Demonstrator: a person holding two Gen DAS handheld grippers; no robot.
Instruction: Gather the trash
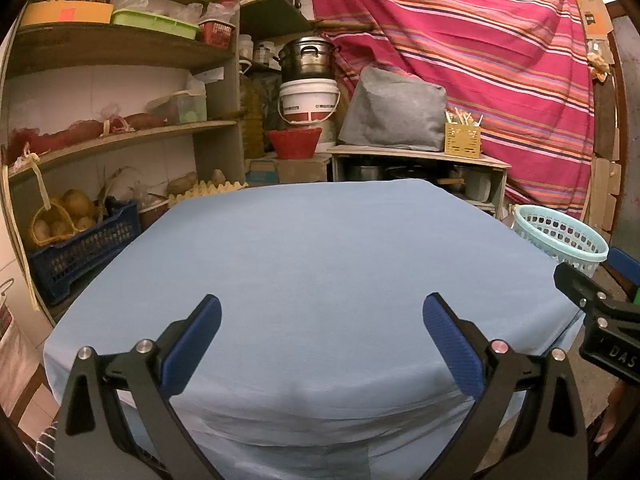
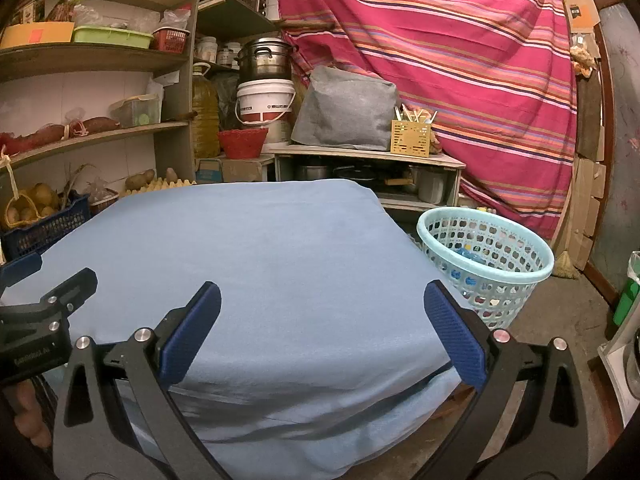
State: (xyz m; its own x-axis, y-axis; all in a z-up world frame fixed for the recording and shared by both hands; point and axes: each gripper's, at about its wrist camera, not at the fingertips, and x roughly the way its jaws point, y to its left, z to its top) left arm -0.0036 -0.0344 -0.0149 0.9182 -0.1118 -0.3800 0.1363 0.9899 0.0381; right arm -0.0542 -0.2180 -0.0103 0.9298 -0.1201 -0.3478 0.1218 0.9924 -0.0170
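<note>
Trash shows only inside the pale blue basket (image 2: 486, 264), on the floor beside the blue-covered counter (image 2: 248, 264), which looks bare. Left tool (image 1: 322, 340) and right tool (image 2: 322, 340) both gape wide, holding nothing. Risk: closing on the cloth and dragging it.

A household pantry or storeroom is indicated by shelves (image 1: 120, 46) stocked with produce, a cooking pot (image 1: 306, 58), and a potato crate (image 1: 80, 248).
</note>
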